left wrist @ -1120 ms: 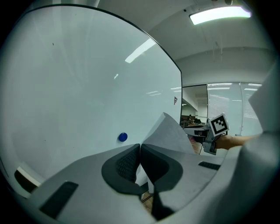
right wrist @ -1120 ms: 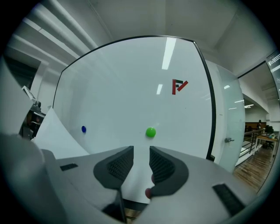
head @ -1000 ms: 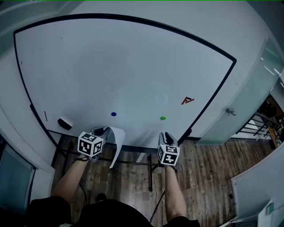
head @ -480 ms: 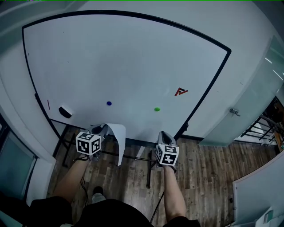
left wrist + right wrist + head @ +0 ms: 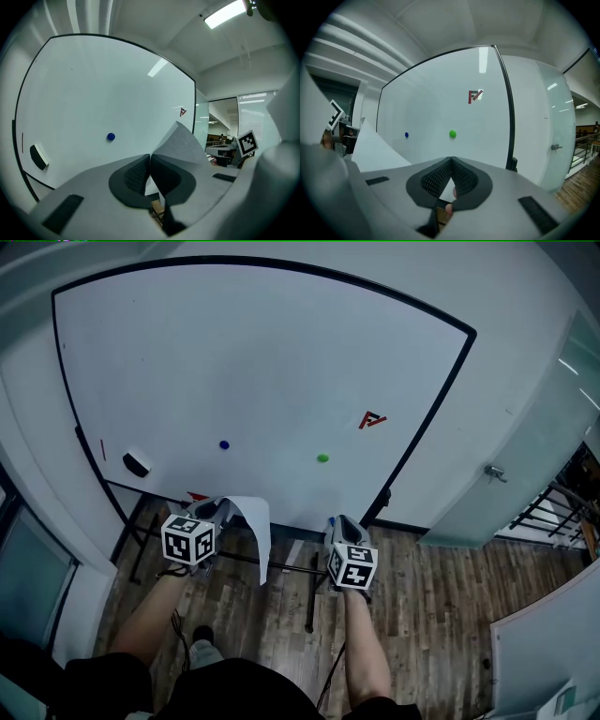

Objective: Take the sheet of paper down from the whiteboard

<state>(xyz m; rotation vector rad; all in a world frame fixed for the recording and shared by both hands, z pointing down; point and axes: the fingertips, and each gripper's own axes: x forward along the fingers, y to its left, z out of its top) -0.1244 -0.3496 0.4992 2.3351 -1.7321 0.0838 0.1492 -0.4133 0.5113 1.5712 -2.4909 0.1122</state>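
Observation:
The white sheet of paper [image 5: 255, 524] is off the whiteboard [image 5: 253, 362] and hangs curled from my left gripper [image 5: 219, 512]. In the left gripper view that gripper [image 5: 150, 157] is shut on the sheet's edge, and the paper [image 5: 182, 145] fans out to the right of the jaws. My right gripper [image 5: 339, 525] is level with the left one, a little back from the board's lower edge. Its jaws [image 5: 451, 161] are shut with nothing between them. The sheet [image 5: 370, 149] shows at the left of the right gripper view.
A blue magnet [image 5: 224, 443], a green magnet [image 5: 322, 457] and a red logo [image 5: 372, 419] remain on the board. An eraser [image 5: 137, 463] sits at its lower left. The board's stand legs [image 5: 310, 601] cross the wooden floor below. A glass door [image 5: 497, 474] is on the right.
Both grippers have drawn back from the whiteboard, the left one carrying the sheet with it. The board's lower edge now lies farther ahead of the jaws.

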